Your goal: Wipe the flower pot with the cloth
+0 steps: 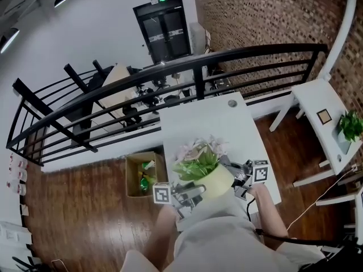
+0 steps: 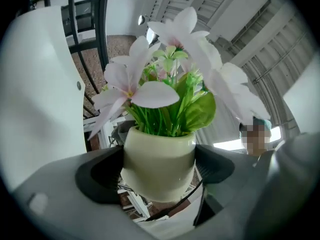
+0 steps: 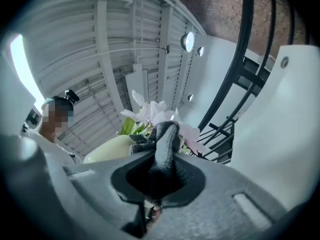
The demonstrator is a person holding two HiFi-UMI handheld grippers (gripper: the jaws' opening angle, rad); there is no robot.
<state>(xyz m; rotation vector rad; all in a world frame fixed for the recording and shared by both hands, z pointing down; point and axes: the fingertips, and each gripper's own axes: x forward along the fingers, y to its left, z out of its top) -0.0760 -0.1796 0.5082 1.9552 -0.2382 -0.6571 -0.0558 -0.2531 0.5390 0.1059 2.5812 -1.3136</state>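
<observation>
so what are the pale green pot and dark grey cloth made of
The pale green round pot looks like glazed ceramic, smooth with soft sheen; could be plastic. The dark grey cloth looks like soft textile, matt, with a visible ribbed weave.

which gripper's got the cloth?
The right gripper: its jaws pinch the dark grey cloth. The left gripper clamps the pale flower pot instead.

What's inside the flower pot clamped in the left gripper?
Pale pink flowers and green leaves stand up out of the flower pot. Whatever fills it, soil or foam, is hidden behind the rim and stems.
</observation>
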